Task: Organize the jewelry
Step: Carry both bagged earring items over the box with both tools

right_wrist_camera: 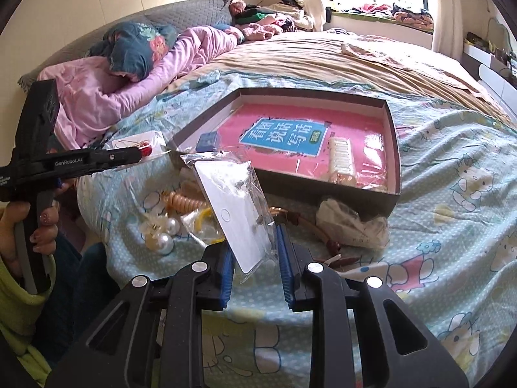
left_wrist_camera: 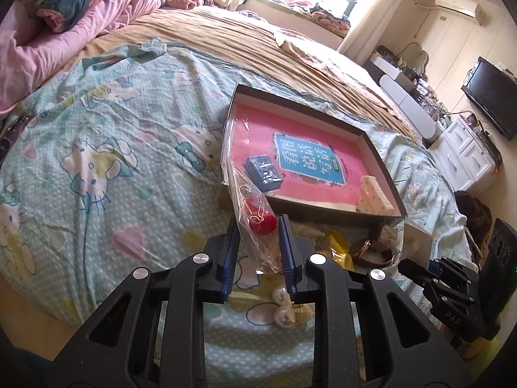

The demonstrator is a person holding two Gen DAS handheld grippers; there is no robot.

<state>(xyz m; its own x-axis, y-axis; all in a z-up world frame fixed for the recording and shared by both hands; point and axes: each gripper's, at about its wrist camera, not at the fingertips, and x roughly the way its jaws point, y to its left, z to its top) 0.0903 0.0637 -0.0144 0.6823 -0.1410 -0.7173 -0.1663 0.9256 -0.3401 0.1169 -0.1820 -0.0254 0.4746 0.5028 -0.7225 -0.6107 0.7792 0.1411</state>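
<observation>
**beadbox_mo:** So what's each hand doing here?

**trayday:** The left gripper [left_wrist_camera: 258, 242] has its blue pads pinching a clear bag with red earrings [left_wrist_camera: 258, 216], lifted off the bedsheet [left_wrist_camera: 106, 148] just in front of the tray's near left corner. The right gripper [right_wrist_camera: 255, 252] is clamped on a clear bag with a white earring card [right_wrist_camera: 236, 213], which tilts up and back toward the tray.

**beadbox_mo:** And the tray itself?

**trayday:** The shallow cardboard tray [right_wrist_camera: 392, 148] sits on the bed with a pink book [right_wrist_camera: 352, 129] lining the bottom. Inside it there's a small blue box [left_wrist_camera: 263, 173] toward the left and a cream comb-like hair clip [right_wrist_camera: 341, 158] toward the right.

**beadbox_mo:** Anything loose?

**trayday:** Yes, lying on the sheet in front of the tray: pearl earrings [right_wrist_camera: 161, 236], something yellow in a bag [right_wrist_camera: 202, 223], a watch with a brown strap [left_wrist_camera: 371, 252] and a crumpled whitish bag [right_wrist_camera: 352, 223].
</observation>
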